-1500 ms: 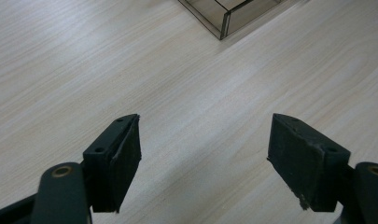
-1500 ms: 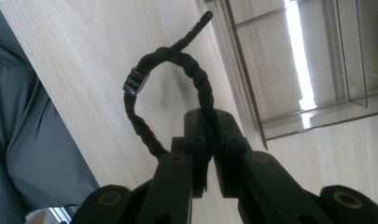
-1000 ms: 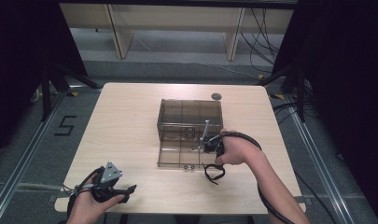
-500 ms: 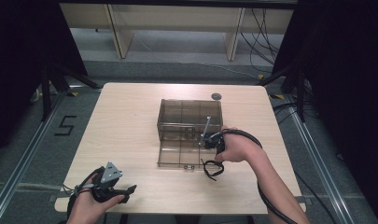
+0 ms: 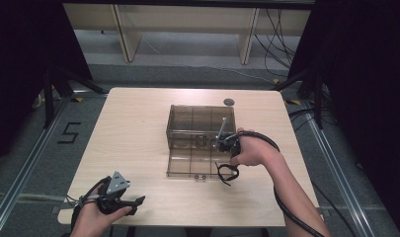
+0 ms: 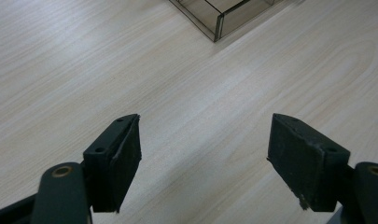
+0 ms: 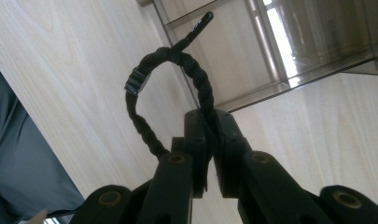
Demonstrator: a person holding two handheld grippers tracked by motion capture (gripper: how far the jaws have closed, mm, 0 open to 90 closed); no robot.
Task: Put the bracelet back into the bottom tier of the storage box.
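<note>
Pale wood table (image 5: 138, 123) under us, w/ a smoky clear organizer box (image 5: 200, 131) standing just right of centre, lid swung open toward the near side. Dark curtains either side, shelving legs at the far end.

We hold a black twisted cord loop (image 7: 177, 88) in the right gripper (image 7: 210, 135), jaws pressed together on one strand of it; the loop stands up past the tips, a small metal clasp (image 7: 136, 81) on its left side and a stiff tail sticking out at the top. In the high view the loop (image 5: 227, 173) hangs at the near-right corner of the box, right hand (image 5: 254, 150) just beside the box's right wall.

Key relation: the box compartments lie to the left & far side of the right gripper, v. close, nearly touching. We judge the loop's long axis runs roughly along the jaws, so it would go in end-first w/ a short shift left and far.

Left gripper (image 6: 205, 154) is well apart from all this, at the near-left edge of the table, jaws wide apart w/ nothing btwn them, bare wood below. Right hand is by far the nearer one, so the move is its job.
</note>
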